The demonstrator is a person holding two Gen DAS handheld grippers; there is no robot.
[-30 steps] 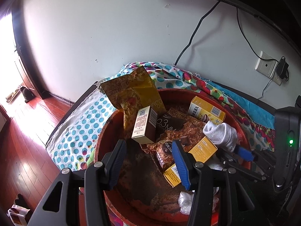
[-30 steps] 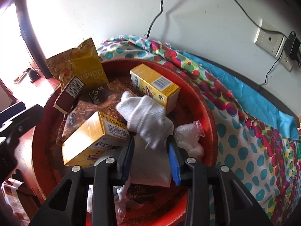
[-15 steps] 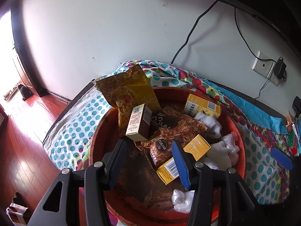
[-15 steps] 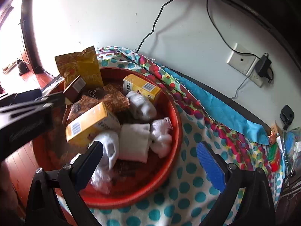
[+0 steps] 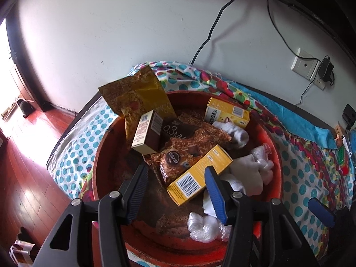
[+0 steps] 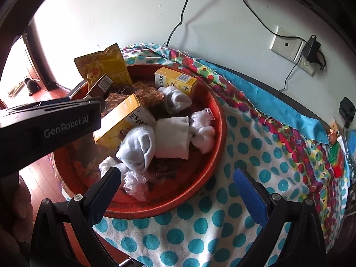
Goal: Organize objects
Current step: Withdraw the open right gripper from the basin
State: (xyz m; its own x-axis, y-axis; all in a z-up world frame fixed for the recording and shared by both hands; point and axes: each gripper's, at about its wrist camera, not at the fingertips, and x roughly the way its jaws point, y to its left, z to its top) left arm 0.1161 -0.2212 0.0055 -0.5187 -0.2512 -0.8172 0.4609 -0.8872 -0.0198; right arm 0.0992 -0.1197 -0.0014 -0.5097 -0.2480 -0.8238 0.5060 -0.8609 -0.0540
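A red basin (image 5: 276,155) sits on a dotted cloth and holds a yellow box (image 5: 200,173), a second yellow box (image 5: 227,112), a brown carton (image 5: 146,134), a gold snack bag (image 5: 135,95), brown wrappers and white socks (image 6: 138,146). My left gripper (image 5: 175,171) hovers over the basin's near side, its jaws opening a little, pressing on nothing; the yellow box lies below them. My right gripper (image 6: 178,172) stands wide open above the basin's near rim (image 6: 169,204) and holds nothing. The left gripper's black body (image 6: 49,122) hides part of the basin.
The dotted cloth (image 6: 255,146) covers the table to the right of the basin, with a blue cloth (image 6: 273,104) along the wall. Plastic-wrapped white bundles (image 6: 202,131) lie in the basin. A wall socket with a plug (image 6: 287,44) and cables hang behind. Wooden floor lies at left.
My right gripper let go of the white sock, opened wide and drew back toward the basin's right rim. The sock now lies in the basin. The left gripper kept its place.
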